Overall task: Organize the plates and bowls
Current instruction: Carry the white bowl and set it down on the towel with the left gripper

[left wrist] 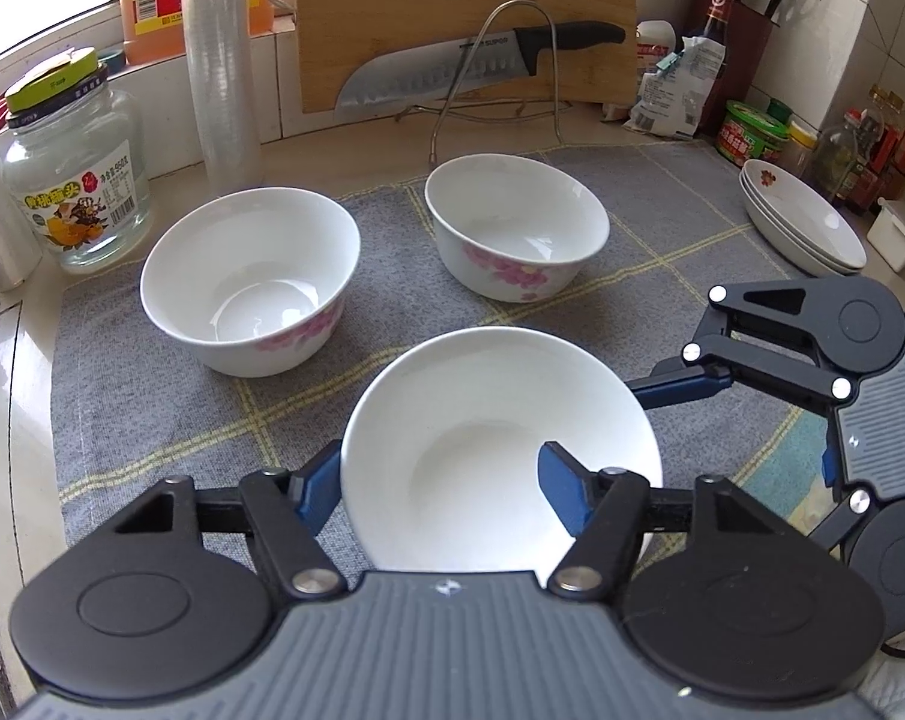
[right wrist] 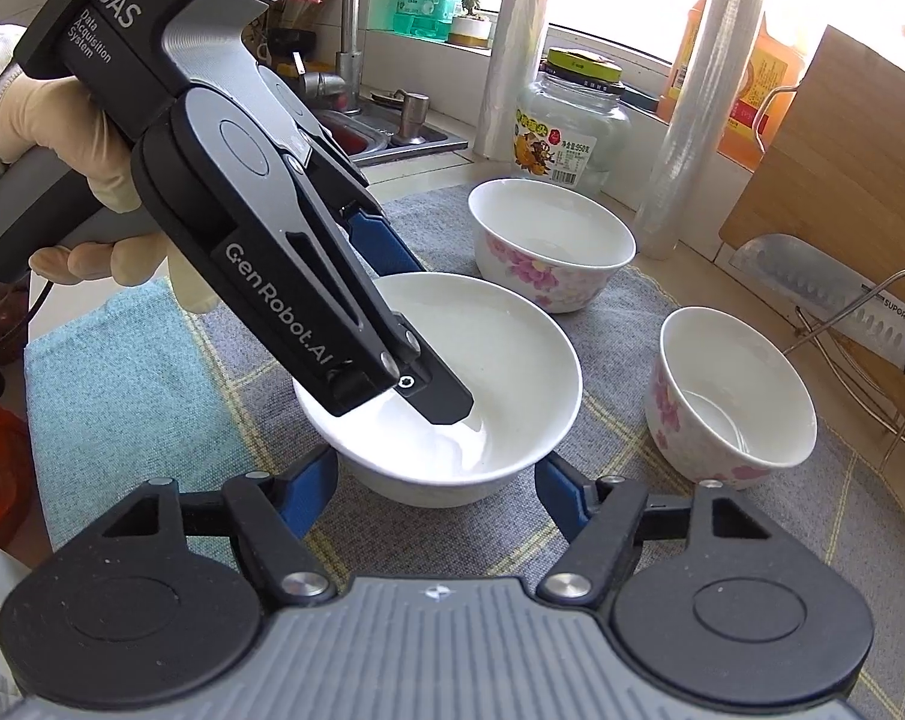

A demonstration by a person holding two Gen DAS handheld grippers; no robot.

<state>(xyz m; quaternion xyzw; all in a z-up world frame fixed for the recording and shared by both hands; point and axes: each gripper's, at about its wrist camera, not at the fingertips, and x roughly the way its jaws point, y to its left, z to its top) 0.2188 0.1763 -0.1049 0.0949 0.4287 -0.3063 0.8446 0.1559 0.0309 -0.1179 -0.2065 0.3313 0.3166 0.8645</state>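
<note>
A plain white bowl [left wrist: 488, 450] [right wrist: 500, 372] sits on the grey checked mat. My left gripper [left wrist: 440, 486] is open and straddles its near-left rim, one finger inside the bowl [right wrist: 434, 396] and one outside. My right gripper [right wrist: 437, 492] is open at the bowl's near side, its fingers wide on either side of the bowl; it shows in the left wrist view [left wrist: 752, 420] to the bowl's right. Two white bowls with pink flowers [left wrist: 248, 282] [left wrist: 515, 228] stand further back. A stack of white plates [left wrist: 803, 222] sits at the far right.
A glass jar [left wrist: 71, 180], plastic-wrap rolls [left wrist: 218, 60], a wooden board with a knife [left wrist: 470, 69] on a wire rack, and bottles [left wrist: 872, 144] line the back. A sink [right wrist: 368, 132] lies left. A blue cloth [right wrist: 110, 396] lies beside the mat [left wrist: 152, 396].
</note>
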